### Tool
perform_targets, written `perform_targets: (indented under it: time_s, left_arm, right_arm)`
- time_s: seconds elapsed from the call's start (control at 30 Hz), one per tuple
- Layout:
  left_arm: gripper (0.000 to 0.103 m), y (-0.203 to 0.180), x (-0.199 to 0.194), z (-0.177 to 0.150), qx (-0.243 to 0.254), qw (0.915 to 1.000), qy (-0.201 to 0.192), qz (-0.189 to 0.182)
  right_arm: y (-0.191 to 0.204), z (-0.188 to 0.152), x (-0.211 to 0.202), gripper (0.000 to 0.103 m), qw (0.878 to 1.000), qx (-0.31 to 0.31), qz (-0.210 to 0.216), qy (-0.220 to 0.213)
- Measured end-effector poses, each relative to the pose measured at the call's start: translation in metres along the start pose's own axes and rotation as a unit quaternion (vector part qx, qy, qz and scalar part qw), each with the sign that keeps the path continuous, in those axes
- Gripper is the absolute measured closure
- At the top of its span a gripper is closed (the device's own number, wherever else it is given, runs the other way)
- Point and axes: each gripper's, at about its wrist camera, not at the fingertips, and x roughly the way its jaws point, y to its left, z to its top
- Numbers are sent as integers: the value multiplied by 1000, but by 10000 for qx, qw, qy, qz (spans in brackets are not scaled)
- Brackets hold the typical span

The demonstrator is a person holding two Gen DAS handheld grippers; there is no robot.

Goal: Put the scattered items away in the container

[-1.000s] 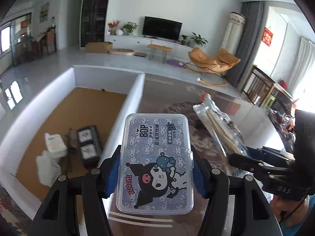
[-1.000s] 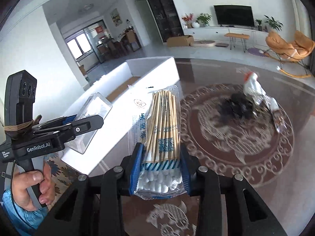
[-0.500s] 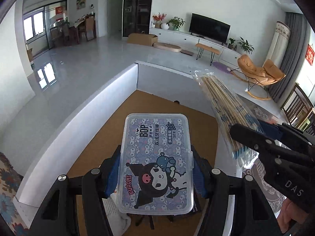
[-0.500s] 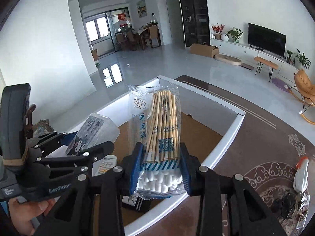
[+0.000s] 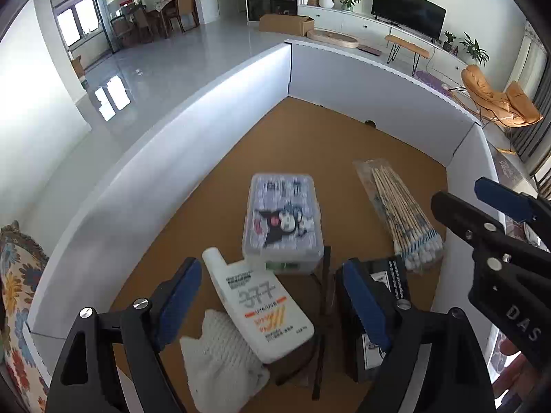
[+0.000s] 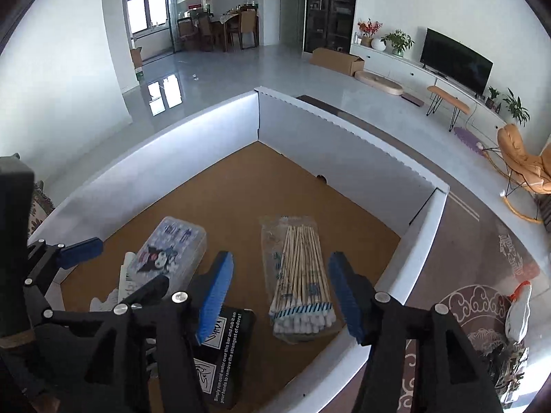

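The white box with a brown floor is the container; it also shows in the right wrist view. A clear cartoon-print case lies inside it, also seen in the right wrist view. A bag of cotton swabs lies to its right, and shows in the right wrist view. My left gripper is open and empty above the box. My right gripper is open and empty above the swabs.
In the box lie a white bottle, a white cloth and a black packet. A white-and-red item and dark clutter lie on the patterned table right of the box.
Both grippers moved over the box and opened. The cartoon case dropped from the left gripper and the swab bag from the right; both now lie on the box floor.
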Motion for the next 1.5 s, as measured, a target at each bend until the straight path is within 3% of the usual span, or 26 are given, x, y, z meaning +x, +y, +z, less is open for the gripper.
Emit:
perform_targets:
  time_s: [0.17,0.37,0.53,0.63,0.73,0.9,1.07,1.2,1.33,1.5]
  left_arm:
    - [19,-11,-24,-26,145,9995,-135,-228]
    - [19,-53,-83,-50,612,9945,-816,-257]
    - [19,-115,-123,-92,1183,9832,-1097,-851]
    - [11,-166,-125,-125,1596,9736,-1025,-1268]
    - [11,-225,-102,-159,2072,9631,-722,-1557]
    - [11,-296,-60,-196,2550,9536,-429,-1545]
    - [10,-331,-38,-211,2676,9528,-388,-1380]
    - [10,-336,-33,-209,2505,9560,-370,-1480]
    - [0,-336,-27,-205,2377,9598,-368,-1450]
    - [0,-337,-23,-202,2353,9600,-360,-1473]
  right_arm:
    - [-3,-29,-16,44,9996,91,89,-250]
    - [-22,-70,-85,44,9945,242,119,-1009]
    - [-85,-154,-153,44,9863,526,-426,-1502]
    - [-133,-218,-174,44,9827,768,-1013,-1346]
    - [-186,-280,-181,44,9761,1171,-1581,-920]
    - [-257,-355,-185,44,9594,1969,-1986,-364]
    - [-281,-381,-191,44,9501,2364,-2022,-214]
    - [-293,-385,-190,43,9451,2622,-1947,-119]
    - [-294,-383,-187,43,9444,2623,-1981,-60]
    - [-294,-384,-184,41,9444,2611,-2000,-40]
